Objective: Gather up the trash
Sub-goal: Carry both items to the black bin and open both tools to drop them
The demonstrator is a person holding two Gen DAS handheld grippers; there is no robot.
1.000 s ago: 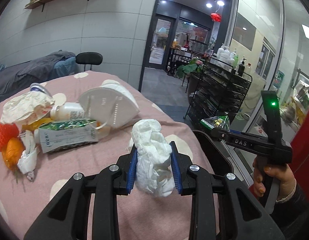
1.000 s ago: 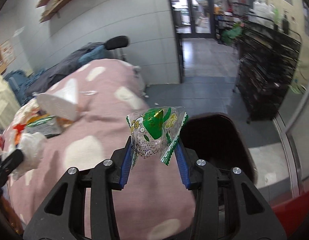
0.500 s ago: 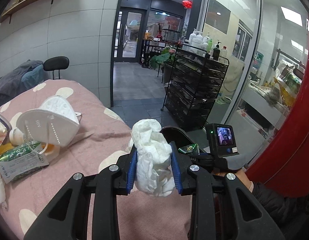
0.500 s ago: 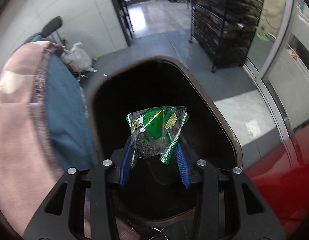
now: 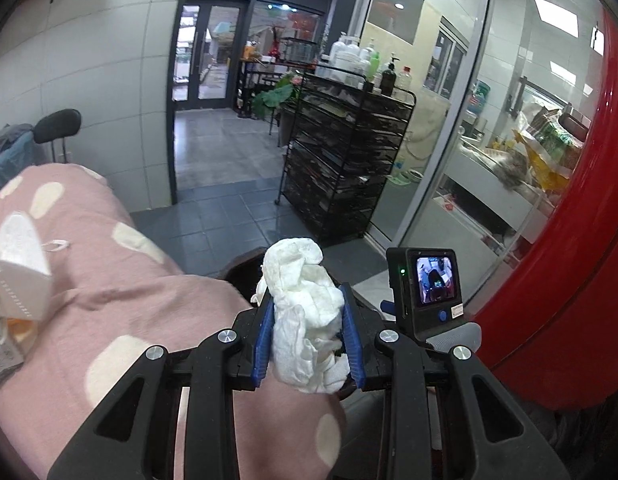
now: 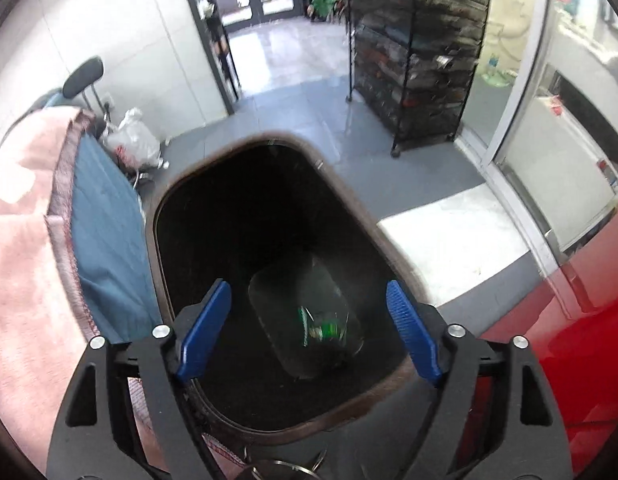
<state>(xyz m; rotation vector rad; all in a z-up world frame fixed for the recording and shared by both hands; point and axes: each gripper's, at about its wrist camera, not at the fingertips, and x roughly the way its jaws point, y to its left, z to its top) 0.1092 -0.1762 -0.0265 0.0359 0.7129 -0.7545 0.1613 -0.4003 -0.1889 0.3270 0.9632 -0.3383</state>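
Wrapper [image 6: 323, 326] lies in bin [image 6: 269, 148] below opening, empty right gripper [image 6: 309, 328].

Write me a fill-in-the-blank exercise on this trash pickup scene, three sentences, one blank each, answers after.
1. The left gripper is shut on a crumpled white ____.
2. The green wrapper lies inside the dark ____, below the right gripper, whose fingers are opening with nothing between them.
3. The white face mask rests on the ____ tablecloth with pale spots.

Missing words: tissue; bin; pink
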